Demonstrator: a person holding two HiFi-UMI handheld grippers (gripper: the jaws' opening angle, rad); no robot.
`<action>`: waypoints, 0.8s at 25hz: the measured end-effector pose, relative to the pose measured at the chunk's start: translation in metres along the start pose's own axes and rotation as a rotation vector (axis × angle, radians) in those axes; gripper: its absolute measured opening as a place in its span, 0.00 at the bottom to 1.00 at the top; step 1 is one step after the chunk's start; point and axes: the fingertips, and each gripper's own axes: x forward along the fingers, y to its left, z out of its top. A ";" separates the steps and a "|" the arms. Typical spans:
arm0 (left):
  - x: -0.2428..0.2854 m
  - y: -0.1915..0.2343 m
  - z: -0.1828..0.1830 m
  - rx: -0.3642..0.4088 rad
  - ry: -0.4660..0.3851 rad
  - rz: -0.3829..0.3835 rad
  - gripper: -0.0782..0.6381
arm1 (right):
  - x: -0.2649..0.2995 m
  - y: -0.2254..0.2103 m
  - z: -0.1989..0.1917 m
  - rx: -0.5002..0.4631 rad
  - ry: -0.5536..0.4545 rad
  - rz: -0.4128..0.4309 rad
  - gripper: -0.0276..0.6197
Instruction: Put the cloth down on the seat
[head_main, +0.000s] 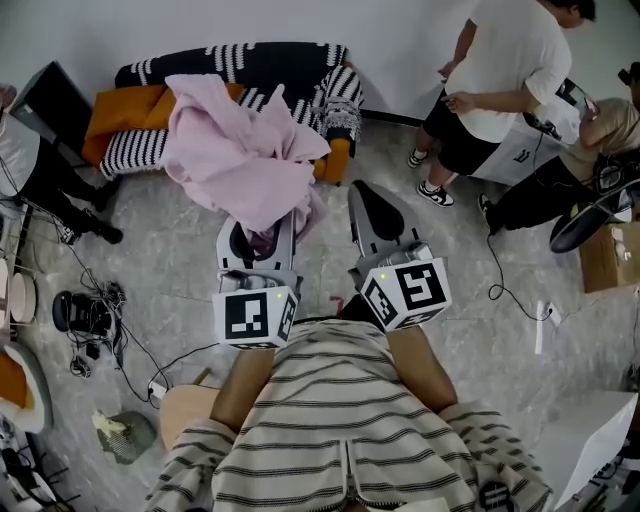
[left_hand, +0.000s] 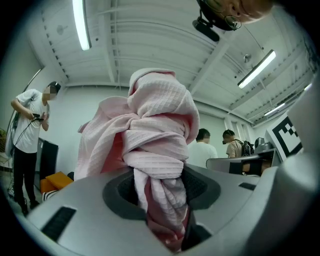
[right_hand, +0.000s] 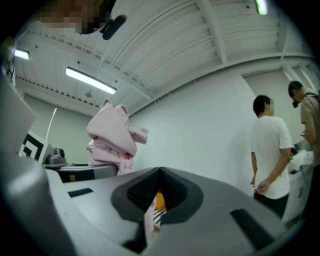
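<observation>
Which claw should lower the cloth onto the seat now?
Left. The left claw is clamped on the pink cloth over the striped seat; the right claw holds none of it.

Head view: cloth (head_main: 245, 160) covers middle of seat (head_main: 125, 150), so cushion under it is hidden. Tips of left gripper (head_main: 264, 232) buried in folds. Hands hidden beneath marker cubes (head_main: 255, 315). Bystander (head_main: 500, 70) has head cut off by top edge; second person (head_main: 610, 130) cut off by right edge. Floor clutter (head_main: 85, 315) too small to identify.

Left gripper view: cloth fills jaw gap, blocks room centre.

Right gripper view: slit between jaws of right gripper (right_hand: 159, 175) shows only slivers of pink, orange, stripes. Cannot tell whether pink touches jaws.
</observation>
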 end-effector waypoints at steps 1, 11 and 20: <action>0.000 0.001 0.000 0.000 0.000 -0.002 0.36 | 0.000 0.000 0.000 0.004 -0.004 -0.003 0.06; 0.008 0.019 -0.003 -0.008 0.010 0.012 0.36 | 0.018 -0.006 -0.003 0.018 0.000 -0.018 0.06; 0.032 0.030 -0.021 -0.004 0.028 0.021 0.36 | 0.047 -0.022 -0.020 0.030 0.006 -0.022 0.06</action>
